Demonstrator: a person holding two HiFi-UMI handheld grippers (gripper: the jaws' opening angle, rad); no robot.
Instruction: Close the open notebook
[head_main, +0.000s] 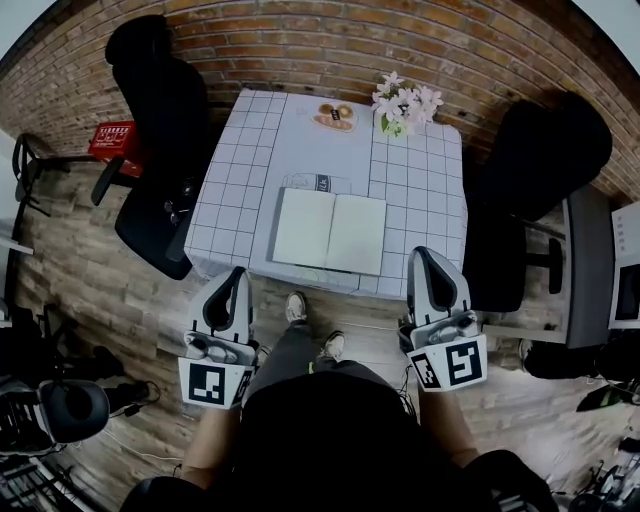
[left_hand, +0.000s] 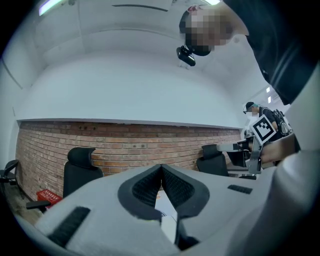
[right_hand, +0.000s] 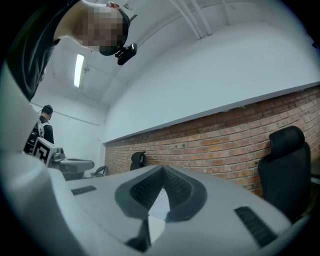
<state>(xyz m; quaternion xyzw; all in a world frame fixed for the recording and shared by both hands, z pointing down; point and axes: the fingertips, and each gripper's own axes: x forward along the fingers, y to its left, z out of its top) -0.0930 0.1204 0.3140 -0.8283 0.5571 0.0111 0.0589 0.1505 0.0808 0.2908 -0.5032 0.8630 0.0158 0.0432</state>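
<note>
An open notebook with blank cream pages lies flat near the front edge of the checked table. My left gripper hangs short of the table's front left corner, jaws shut with nothing between them. My right gripper is held short of the front right corner, also shut and holding nothing. Both point level towards the table and touch nothing. In the left gripper view the left gripper has its tips meeting. In the right gripper view the right gripper has its tips closed too.
A plate of pastries and a vase of pink flowers stand at the table's far side. Black office chairs sit to the left and to the right. A brick wall runs behind. A printed sheet lies beyond the notebook.
</note>
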